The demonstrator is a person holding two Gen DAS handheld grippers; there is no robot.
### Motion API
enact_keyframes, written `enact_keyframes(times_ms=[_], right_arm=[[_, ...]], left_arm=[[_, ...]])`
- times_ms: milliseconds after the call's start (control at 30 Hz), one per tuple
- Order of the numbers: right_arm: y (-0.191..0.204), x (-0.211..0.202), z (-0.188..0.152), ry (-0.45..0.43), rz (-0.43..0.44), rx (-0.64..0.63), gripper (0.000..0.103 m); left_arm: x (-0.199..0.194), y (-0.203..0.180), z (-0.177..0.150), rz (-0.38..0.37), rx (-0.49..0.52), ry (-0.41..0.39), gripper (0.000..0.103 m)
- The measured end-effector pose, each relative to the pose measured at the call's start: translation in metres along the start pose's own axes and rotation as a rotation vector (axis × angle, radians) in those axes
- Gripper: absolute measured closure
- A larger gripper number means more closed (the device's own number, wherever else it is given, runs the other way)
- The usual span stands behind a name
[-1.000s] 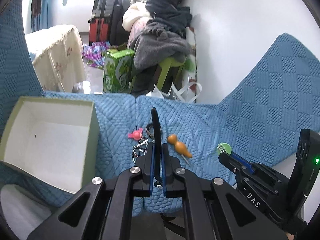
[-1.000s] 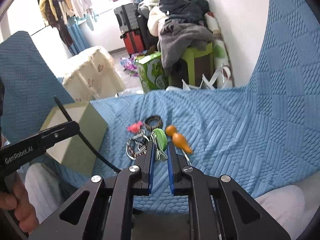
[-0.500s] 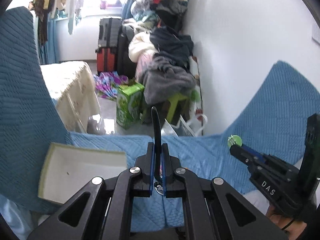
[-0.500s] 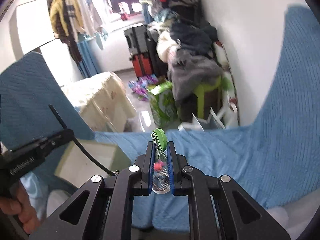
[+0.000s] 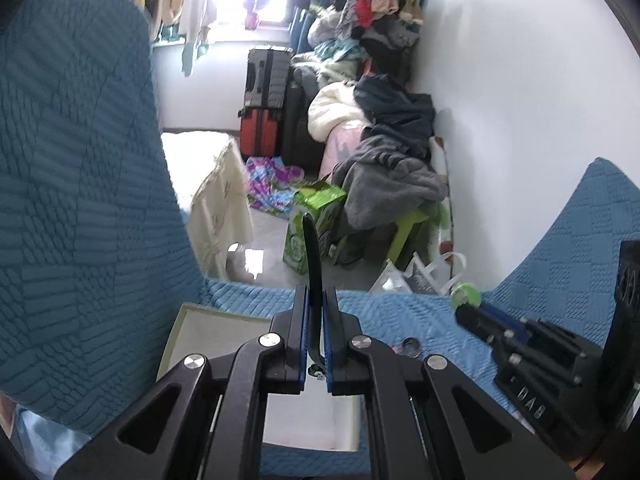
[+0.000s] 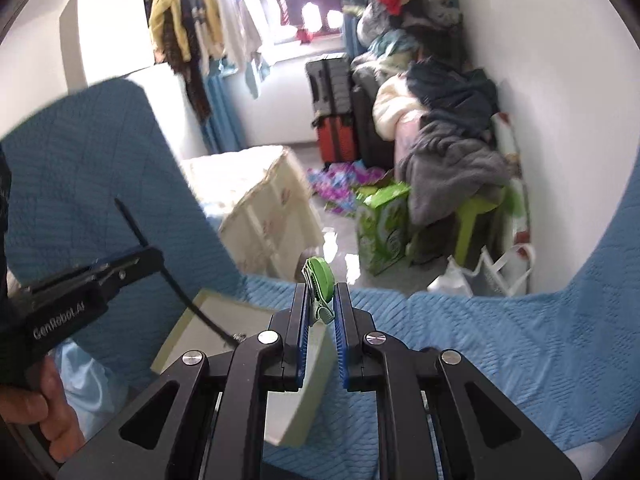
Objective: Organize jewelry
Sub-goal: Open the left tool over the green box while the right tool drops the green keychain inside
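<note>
Left wrist: the left gripper [image 5: 316, 316], jaws pinching a black strap [image 5: 311, 256], has lifted since a second ago; the blue cover [image 5: 392, 312] has dropped low in view and the box [image 5: 208, 320] now sits just below the jaws, so a drop looks close. A ring [image 5: 410, 346] remains on the cover, right of the jaws.

Right wrist: the right gripper [image 6: 320, 308], jaws clamped on a green clip [image 6: 319, 280], has risen too; the box [image 6: 188, 328] lies near left. Beyond the cover are a suitcase [image 6: 334, 120], piled clothes [image 6: 448, 128] and a white wall [image 6: 560, 80].
</note>
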State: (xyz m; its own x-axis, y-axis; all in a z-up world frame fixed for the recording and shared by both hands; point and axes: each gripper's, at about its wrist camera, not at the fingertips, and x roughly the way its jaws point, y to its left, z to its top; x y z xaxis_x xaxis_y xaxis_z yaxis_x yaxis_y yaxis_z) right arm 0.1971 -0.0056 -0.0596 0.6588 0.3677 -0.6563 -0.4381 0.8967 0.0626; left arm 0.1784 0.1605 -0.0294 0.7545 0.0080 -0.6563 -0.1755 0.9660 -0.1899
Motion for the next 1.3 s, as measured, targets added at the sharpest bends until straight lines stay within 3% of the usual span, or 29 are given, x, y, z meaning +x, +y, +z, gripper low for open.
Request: enact_keyframes(times_ms=[300, 533, 667, 833, 1033, 1133, 1167, 1200, 1300], right_arm=[[0.024, 0.063, -0.047, 0.150, 0.029, -0.027, 0.093], [0.033, 0.098, -0.074, 0.226, 0.028, -0.033, 0.093], [0.033, 0.116, -0.085, 0.259, 0.033, -0.040, 0.093], [0.029, 0.117, -0.085, 0.269, 0.044, -0.036, 0.093], [0.028, 0.096, -0.063, 0.214, 0.075, -0.050, 0.090], [0.026, 0.078, -0.046, 0.163, 0.092, -0.053, 0.073], [0.026, 0.072, -0.040, 0.147, 0.101, -0.051, 0.073], [0.025, 0.066, -0.034, 0.135, 0.106, -0.052, 0.072], [0.022, 0.041, -0.015, 0.080, 0.118, -0.069, 0.071]], left_arm=[[0.056, 0.042, -0.043, -0.005, -0.064, 0.130, 0.099], [0.092, 0.058, -0.073, 0.003, -0.055, 0.229, 0.099], [0.099, 0.064, -0.084, 0.003, -0.079, 0.241, 0.098], [0.102, 0.062, -0.086, 0.018, -0.068, 0.251, 0.097], [0.082, 0.062, -0.073, 0.074, -0.088, 0.235, 0.096], [0.066, 0.059, -0.061, 0.101, -0.086, 0.215, 0.096], [0.060, 0.058, -0.056, 0.115, -0.088, 0.201, 0.096], [0.055, 0.056, -0.052, 0.125, -0.090, 0.192, 0.090], [0.035, 0.049, -0.040, 0.142, -0.092, 0.139, 0.040]])
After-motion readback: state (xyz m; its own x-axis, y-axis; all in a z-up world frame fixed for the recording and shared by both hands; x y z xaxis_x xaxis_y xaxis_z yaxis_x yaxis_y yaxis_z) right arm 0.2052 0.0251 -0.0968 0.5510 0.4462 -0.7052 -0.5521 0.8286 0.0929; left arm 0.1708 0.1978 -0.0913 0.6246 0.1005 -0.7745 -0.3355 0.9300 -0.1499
